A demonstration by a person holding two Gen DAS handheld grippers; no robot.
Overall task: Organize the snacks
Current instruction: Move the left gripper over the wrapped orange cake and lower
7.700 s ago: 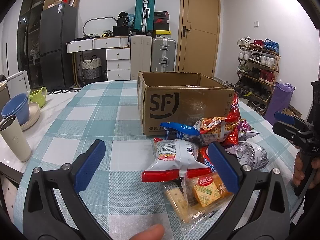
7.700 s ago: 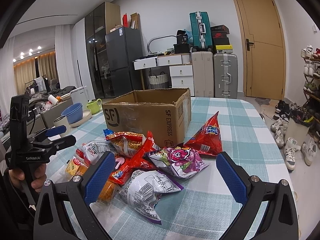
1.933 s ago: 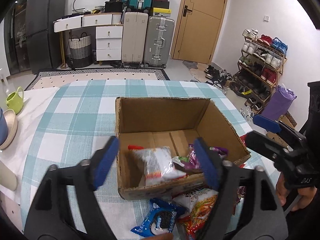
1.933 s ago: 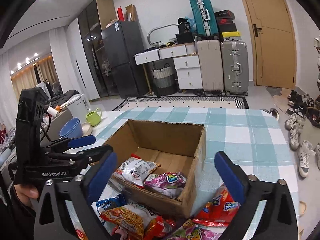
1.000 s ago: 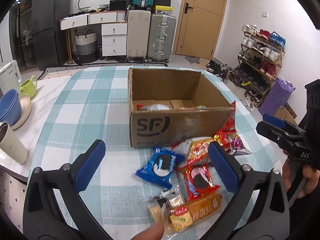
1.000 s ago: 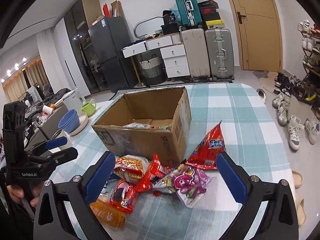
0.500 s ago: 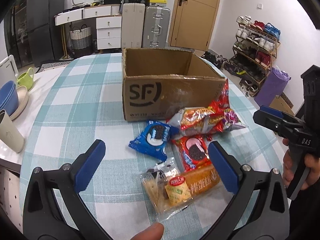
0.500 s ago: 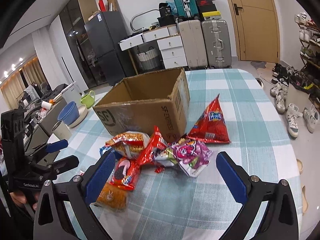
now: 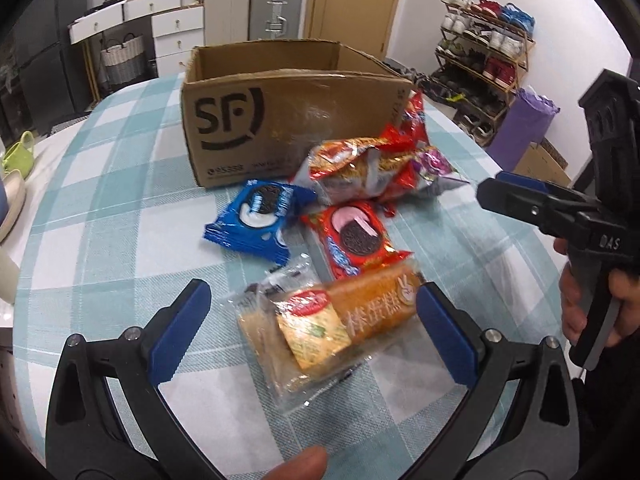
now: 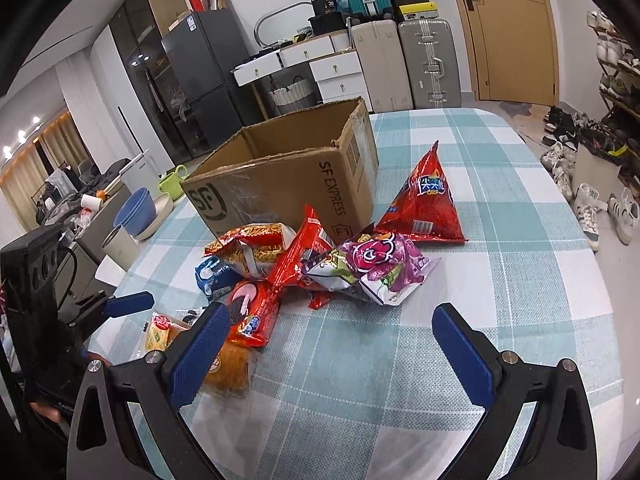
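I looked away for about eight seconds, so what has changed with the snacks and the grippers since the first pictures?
The white red-edged packet and the silver-grey bag have gone from the table pile; two seconds ago packets lay inside the cardboard box. Left gripper now hovers open over the clear-wrapped cake pack; right gripper is open too, holding nothing. Box, blue cookie pack and red triangular bag stayed put.

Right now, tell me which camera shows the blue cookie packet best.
Left wrist: the blue cookie packet lies in full view on the tablecloth before the box. In the right wrist view, the blue cookie packet is mostly hidden behind other snacks.
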